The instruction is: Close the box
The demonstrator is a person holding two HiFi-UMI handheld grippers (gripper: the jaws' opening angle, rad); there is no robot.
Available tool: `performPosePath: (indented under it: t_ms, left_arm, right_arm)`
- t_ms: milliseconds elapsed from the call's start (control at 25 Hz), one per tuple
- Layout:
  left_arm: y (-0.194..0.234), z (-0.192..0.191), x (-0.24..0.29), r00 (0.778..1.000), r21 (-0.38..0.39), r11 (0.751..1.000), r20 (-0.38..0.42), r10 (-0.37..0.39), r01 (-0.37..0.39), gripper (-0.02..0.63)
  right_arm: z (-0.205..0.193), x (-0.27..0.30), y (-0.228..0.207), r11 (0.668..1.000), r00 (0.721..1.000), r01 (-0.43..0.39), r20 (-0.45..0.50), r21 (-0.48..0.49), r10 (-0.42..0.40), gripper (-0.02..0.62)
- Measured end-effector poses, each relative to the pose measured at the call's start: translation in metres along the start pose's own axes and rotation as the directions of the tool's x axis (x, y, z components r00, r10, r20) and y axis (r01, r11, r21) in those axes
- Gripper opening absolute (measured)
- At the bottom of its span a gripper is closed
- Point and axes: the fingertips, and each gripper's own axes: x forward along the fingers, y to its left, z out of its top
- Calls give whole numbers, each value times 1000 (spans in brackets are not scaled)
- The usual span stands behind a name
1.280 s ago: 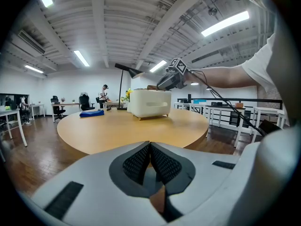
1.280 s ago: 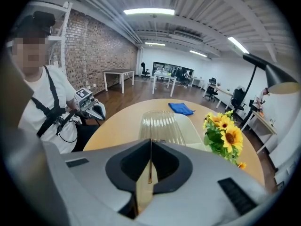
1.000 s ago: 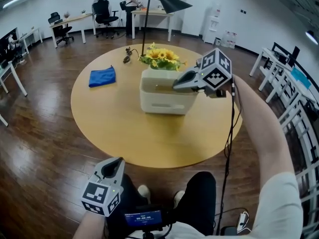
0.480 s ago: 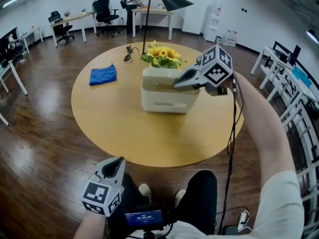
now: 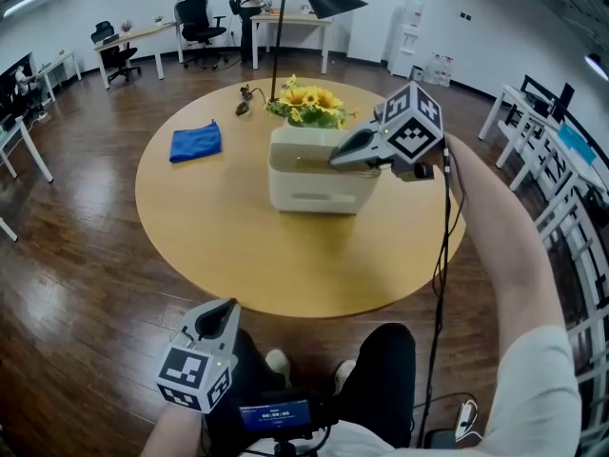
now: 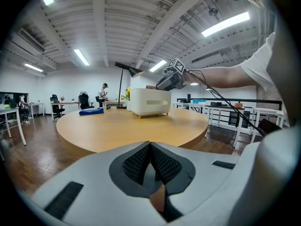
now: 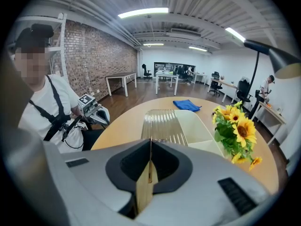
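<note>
The cream plastic box [image 5: 314,193] stood near the middle of the round wooden table [image 5: 238,255]. The right gripper [image 5: 336,162] hung over its top near edge, jaws clenched with nothing between them; whether the tips touched the box could not be told. The left gripper [image 5: 220,310], also clenched and empty, was low by the person's lap, well apart from the box. A ribbed translucent lid [image 7: 160,124] covered one half of the box; the other half showed pale inner walls.
</note>
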Motion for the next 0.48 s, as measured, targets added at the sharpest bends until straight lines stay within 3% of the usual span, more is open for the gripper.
performPosePath:
  t_ms: [480]
  left_arm:
    - [-1, -3, 2, 1000, 1, 1000, -6, -5, 5, 3]
  right_arm:
    - [-2, 2, -2, 999, 998, 28, -59, -18, -29, 15]
